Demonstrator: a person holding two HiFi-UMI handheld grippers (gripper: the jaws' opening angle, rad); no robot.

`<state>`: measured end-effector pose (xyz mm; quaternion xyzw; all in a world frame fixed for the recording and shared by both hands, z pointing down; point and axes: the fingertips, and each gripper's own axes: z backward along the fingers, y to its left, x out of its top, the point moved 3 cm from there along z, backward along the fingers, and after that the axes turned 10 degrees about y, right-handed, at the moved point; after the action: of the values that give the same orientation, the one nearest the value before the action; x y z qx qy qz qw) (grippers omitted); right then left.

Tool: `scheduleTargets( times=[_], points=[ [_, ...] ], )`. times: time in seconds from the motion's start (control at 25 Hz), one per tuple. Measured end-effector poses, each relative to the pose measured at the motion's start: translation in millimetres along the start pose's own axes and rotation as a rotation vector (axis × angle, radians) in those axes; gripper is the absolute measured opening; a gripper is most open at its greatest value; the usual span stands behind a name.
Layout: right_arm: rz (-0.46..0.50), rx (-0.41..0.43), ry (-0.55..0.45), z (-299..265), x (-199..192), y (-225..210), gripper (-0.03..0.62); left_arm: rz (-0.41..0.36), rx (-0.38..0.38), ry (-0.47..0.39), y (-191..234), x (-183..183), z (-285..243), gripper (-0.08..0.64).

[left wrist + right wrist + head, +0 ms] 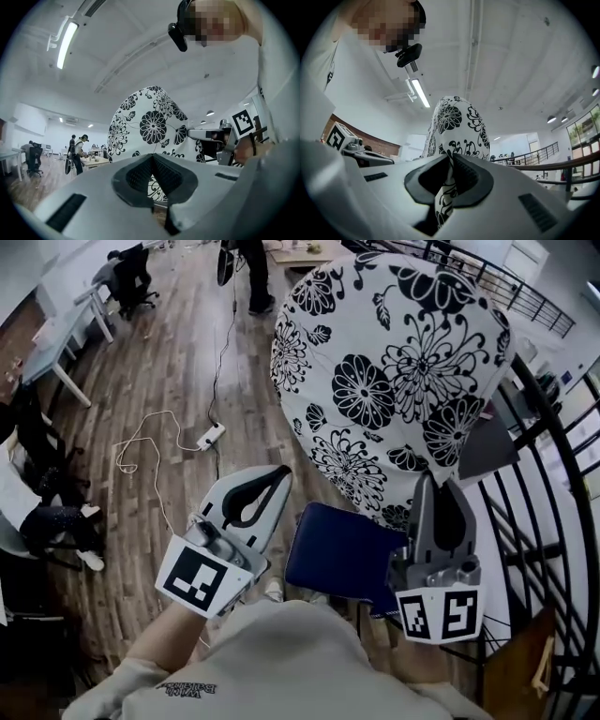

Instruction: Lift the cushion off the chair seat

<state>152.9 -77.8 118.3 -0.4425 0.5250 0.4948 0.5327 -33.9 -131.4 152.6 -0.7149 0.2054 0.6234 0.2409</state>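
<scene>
The cushion, white with black flowers, hangs in the air above the blue chair seat and does not touch it. My left gripper is shut on its lower left edge. My right gripper is shut on its lower right edge. In the left gripper view the cushion rises ahead of my left gripper, with patterned cloth showing in the gap behind the closed tips. In the right gripper view a fold of the cushion runs down between the pads of my right gripper.
A black metal railing curves along the right side, close to the chair. On the wooden floor to the left lie a power strip and a white cable. A seated person is at far left, with desks and another person beyond.
</scene>
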Motion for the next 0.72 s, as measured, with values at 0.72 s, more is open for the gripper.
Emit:
scheduleTargets(
  times=[0.72],
  points=[
    [-0.08,0.005,0.15,0.4,-5.1,3.4,0.018,0.083,-0.034,0.112,-2.2,-0.1,5.0,0.005]
  ],
)
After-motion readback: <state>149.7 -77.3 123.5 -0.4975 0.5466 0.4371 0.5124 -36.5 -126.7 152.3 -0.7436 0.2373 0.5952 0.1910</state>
